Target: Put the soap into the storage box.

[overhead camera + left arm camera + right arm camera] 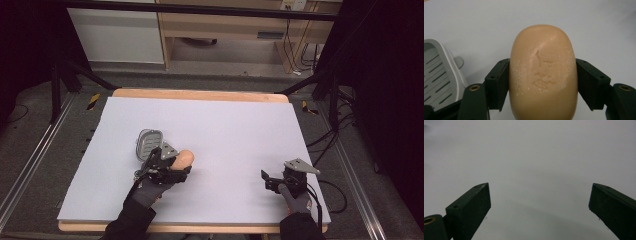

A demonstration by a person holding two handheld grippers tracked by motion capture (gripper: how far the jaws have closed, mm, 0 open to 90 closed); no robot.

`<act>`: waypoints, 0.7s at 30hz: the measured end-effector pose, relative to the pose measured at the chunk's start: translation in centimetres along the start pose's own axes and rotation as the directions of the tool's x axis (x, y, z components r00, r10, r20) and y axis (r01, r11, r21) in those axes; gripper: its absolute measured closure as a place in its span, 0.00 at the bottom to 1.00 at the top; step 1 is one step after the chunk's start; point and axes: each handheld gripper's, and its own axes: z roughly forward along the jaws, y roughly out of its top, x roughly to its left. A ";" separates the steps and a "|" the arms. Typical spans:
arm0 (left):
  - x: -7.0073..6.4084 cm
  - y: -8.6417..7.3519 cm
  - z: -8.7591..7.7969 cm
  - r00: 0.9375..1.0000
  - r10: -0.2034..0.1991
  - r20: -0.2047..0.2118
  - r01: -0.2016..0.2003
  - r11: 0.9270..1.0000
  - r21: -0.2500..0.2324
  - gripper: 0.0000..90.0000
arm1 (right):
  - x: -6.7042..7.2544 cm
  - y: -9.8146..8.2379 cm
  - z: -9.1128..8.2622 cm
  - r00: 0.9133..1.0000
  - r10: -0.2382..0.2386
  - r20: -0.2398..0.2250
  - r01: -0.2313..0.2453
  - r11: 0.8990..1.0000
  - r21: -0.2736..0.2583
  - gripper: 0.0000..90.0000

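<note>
Soap bar point(543, 75) clamped between left jaws, upright

White table point(240, 130) (wood-edged), black cables point(330, 137)

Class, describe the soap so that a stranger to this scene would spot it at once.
Start at the white table and find the left gripper near its front left. The soap sits clamped between its fingers, just right of the grey soap dish. It is the one tan, rounded bar.
</note>
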 end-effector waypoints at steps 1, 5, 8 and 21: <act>0.1 0.0 -0.1 1.000 -0.008 -0.005 0.008 1.000 -0.006 0.35 | 0.0 0.0 0.0 1.000 -0.001 -0.001 0.001 1.000 0.000 0.05; 0.6 -0.1 -0.3 1.000 -0.022 -0.015 0.022 1.000 -0.014 0.35 | 0.0 0.0 0.0 1.000 0.000 -0.001 0.000 1.000 -0.004 0.05; 1.1 -0.1 -0.4 0.999 -0.024 -0.029 0.024 1.000 -0.014 0.35 | 0.0 0.0 0.0 1.000 0.000 -0.001 0.000 1.000 -0.003 0.05; 3.5 0.0 -1.5 0.995 -0.080 -0.064 0.077 0.996 -0.051 0.35 | 0.2 0.2 -0.1 1.000 0.004 -0.011 -0.004 1.000 -0.002 0.05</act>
